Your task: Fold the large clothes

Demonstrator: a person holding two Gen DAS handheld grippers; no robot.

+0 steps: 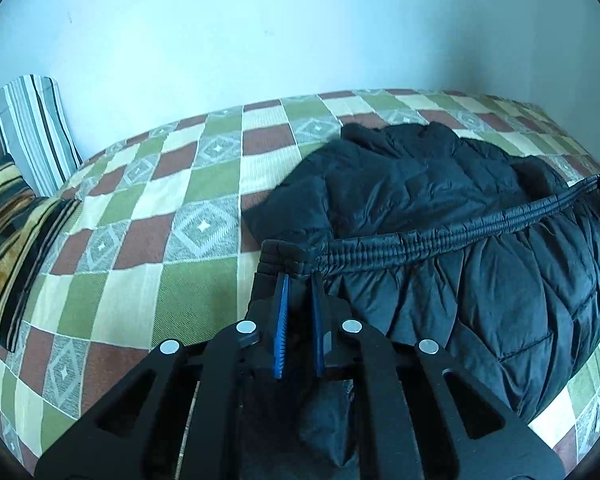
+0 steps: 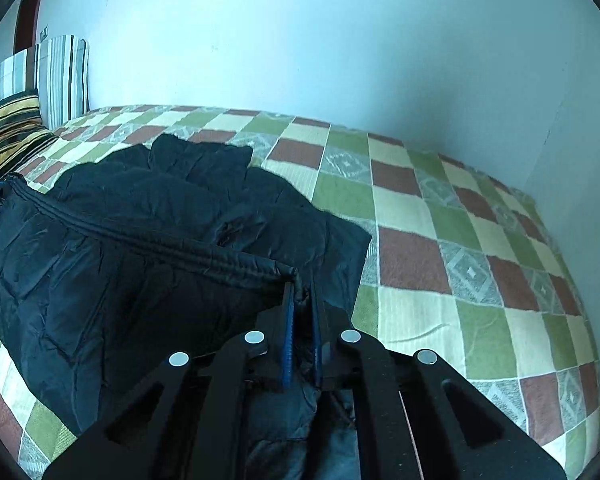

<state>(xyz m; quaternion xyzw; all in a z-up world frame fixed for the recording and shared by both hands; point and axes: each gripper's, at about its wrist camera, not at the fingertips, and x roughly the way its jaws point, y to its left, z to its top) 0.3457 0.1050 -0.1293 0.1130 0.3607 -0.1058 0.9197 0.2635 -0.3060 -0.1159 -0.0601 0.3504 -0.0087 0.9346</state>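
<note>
Left gripper: jaws closed on the near left corner of the jacket's ribbed hem; dark cloth fills the narrow gap between the blue pads.
Right gripper: jaws closed on the opposite hem corner; cloth is bunched between the pads and hangs beneath them.
Hem between the grippers: runs as a raised band from one gripper to the other, fairly taut, with a slight sag at mid-span.
Jacket: black, quilted and puffy; lies crumpled on the checked bedspread, its far part heaped toward the wall, near edge lifted.
Surroundings: striped pillows sit at the left end of the bed, well apart from the jacket.
Step in hand (judged): carrying the hem forward over the body to make the first fold.
Method advised: keep both corners level and evenly spaced so the band stays straight; lift enough that the padded body does not drag; lay the hem square on the far part.
Risks (judged): slick shell may slip from a shallow pinch; trapped air may spring the fold open; uneven travel would skew the edge.
</note>
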